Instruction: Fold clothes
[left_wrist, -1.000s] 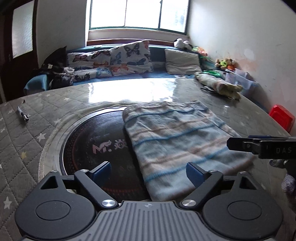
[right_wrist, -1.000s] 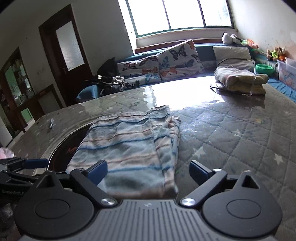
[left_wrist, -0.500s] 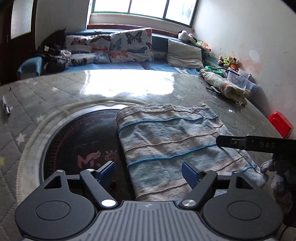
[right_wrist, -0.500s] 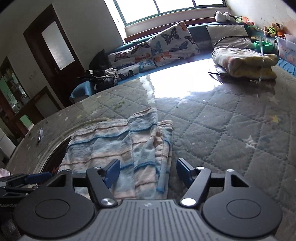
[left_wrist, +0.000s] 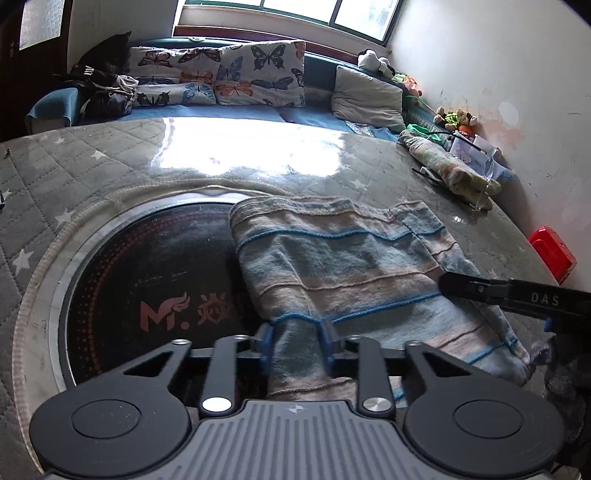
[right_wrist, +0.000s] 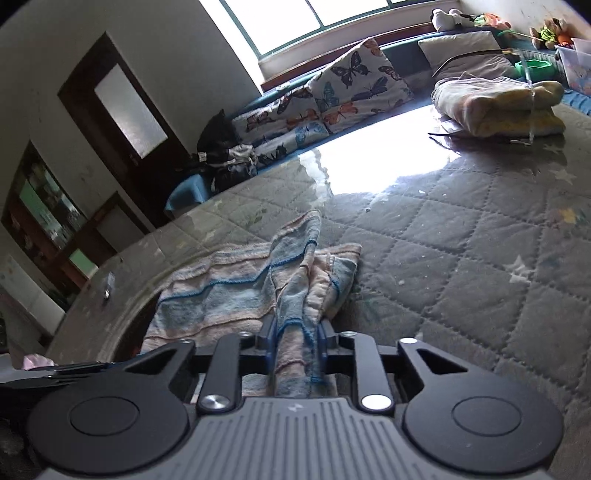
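A striped blue-and-pink cloth (left_wrist: 343, 266) lies folded on the round table, half over the dark turntable (left_wrist: 147, 280). My left gripper (left_wrist: 295, 341) is closing on the cloth's near edge, and its blue pads pinch a bunched fold. The right gripper's finger (left_wrist: 509, 293) crosses the cloth's right side in the left wrist view. In the right wrist view the same cloth (right_wrist: 236, 295) spreads to the left, and my right gripper (right_wrist: 295, 338) is closing on its near right corner, the fabric squeezed between the pads.
A quilted grey cover (right_wrist: 461, 258) with stars spreads over the table. A folded yellowish pile (right_wrist: 498, 103) sits far right, with a red box (left_wrist: 552, 253) at the edge. Beyond is a bench with butterfly cushions (left_wrist: 221, 74). The left gripper's tip (right_wrist: 66, 369) shows low left.
Both grippers came forward and down to the cloth's near edge and their jaws went from wide open to pinched on the fabric, which now bunches up between the pads.
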